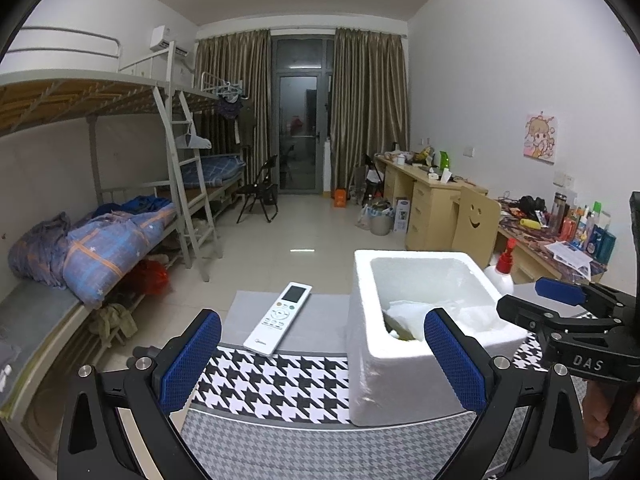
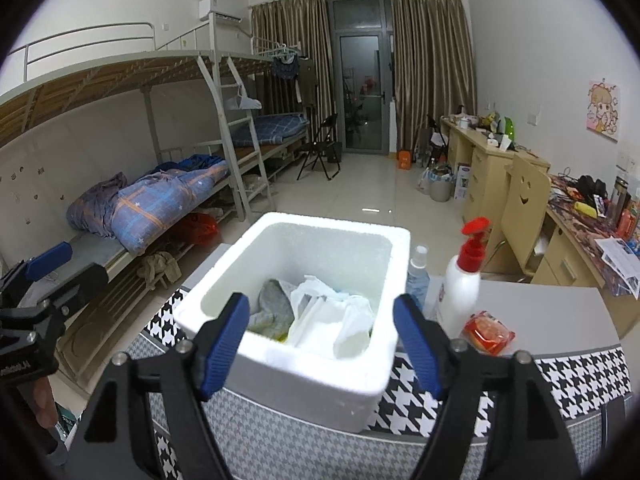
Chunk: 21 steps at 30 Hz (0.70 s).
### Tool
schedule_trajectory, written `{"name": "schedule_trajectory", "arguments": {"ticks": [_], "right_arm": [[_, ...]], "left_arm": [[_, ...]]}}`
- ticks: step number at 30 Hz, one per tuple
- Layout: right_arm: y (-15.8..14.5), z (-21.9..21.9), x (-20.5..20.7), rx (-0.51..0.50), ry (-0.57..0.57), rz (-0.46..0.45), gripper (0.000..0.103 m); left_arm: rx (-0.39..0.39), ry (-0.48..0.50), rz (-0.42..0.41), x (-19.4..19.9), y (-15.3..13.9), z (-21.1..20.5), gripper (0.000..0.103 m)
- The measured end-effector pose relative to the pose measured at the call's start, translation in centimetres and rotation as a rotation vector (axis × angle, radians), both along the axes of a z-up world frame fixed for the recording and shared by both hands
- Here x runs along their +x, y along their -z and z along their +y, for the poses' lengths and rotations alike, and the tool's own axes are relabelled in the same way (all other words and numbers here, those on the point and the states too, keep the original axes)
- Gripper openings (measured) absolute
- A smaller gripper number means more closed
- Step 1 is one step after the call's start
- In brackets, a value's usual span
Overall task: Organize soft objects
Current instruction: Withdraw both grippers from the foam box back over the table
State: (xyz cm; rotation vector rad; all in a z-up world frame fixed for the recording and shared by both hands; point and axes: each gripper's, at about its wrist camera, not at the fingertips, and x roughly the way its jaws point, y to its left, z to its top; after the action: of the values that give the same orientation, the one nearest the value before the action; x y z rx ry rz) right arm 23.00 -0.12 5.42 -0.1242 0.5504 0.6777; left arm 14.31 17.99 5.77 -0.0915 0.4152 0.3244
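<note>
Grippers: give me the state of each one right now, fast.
Left gripper: open, holding nothing, above the table edge beside the foam box.
Right gripper: open, holding nothing, in front of the foam box.

Both cameras ride low over the near edge of the counter (image 1: 260,384), looking down the room toward the curtained glass door (image 1: 298,128), bunk beds (image 1: 100,240) on the left and desks (image 2: 488,168) along the right. The left wrist view sits further left and sees the foam box (image 1: 400,360) at its right, with the right gripper (image 1: 560,300) poking in from the edge. The right wrist view stands close and almost square to the same foam box (image 2: 312,376), peering into it, and catches the left gripper (image 2: 40,276) at its left margin.
</note>
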Motion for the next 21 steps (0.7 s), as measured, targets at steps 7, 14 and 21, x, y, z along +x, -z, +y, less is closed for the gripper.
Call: {"name": "schedule_trajectory", "arguments": {"ticks": [7,14,21], "right_arm": [[-0.7,-1.7,-2.3,0.021,-0.008,-0.034,0.086],[-0.9,-3.4,-4.2,0.050,-0.003,-0.048,0.086],[-0.6,-5.0,-6.8,0.074,-0.022,-0.062,0.090]], "left_arm": [[0.007,0.030,-0.011,-1.3,-0.6,-2.0,0.102],[-0.006,0.046,-0.031,-3.7,-0.3,-3.6,0.102],[0.006,0.066,-0.056,-5.5,-0.8,-5.0,0.102]]}}
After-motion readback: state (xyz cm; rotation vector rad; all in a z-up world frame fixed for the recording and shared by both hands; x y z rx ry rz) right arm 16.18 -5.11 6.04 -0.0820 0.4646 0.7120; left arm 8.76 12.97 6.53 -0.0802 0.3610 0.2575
